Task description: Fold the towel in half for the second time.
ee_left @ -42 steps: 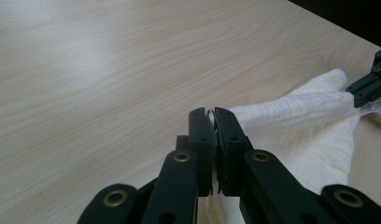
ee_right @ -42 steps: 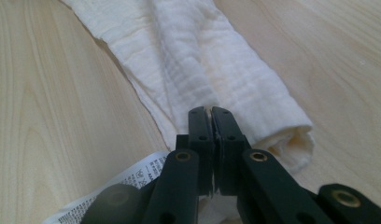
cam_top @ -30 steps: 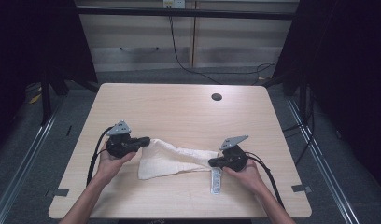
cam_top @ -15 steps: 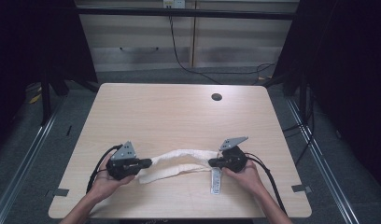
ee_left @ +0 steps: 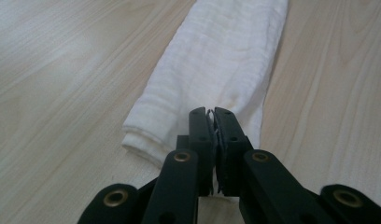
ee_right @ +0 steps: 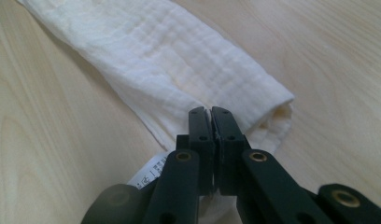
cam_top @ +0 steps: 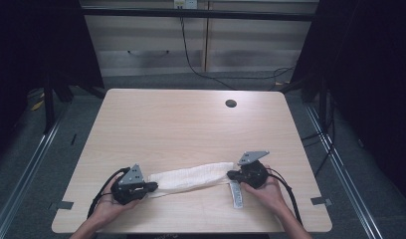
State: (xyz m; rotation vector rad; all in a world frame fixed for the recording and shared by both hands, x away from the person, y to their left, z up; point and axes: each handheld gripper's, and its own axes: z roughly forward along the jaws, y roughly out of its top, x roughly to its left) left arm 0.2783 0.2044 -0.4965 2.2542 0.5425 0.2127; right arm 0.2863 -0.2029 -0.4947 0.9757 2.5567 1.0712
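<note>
1. The left gripper point(cam_top: 152, 187) has its jaws pinched together on the near end of a white cloth point(cam_top: 191, 177); in the left gripper view point(ee_left: 212, 114) a thin edge of fabric shows between the black jaw tips, and the folded cloth point(ee_left: 216, 65) runs away from them across the wood.
2. The right gripper point(cam_top: 231, 175) is likewise clamped tight on the opposite end of the cloth; in the right gripper view point(ee_right: 210, 113) the jaws meet with fabric caught between them, and the cloth point(ee_right: 179, 60) stretches off to the upper left.
3. A white care label point(cam_top: 235, 194) hangs from the cloth's right end and lies flat on the table, just beside the right gripper; its printed corner point(ee_right: 149, 172) peeks out beside the jaws in the right gripper view.
4. The cloth lies as a long, narrow folded band near the front edge of the wooden table point(cam_top: 181, 124), spanning the gap between the two grippers, its left end slightly nearer the person.
5. A hand wraps each gripper, with forearms entering from the bottom edge and black cables trailing back.
6. A small round hole point(cam_top: 231, 103) sits in the far right part of the tabletop, well apart from the cloth.
</note>
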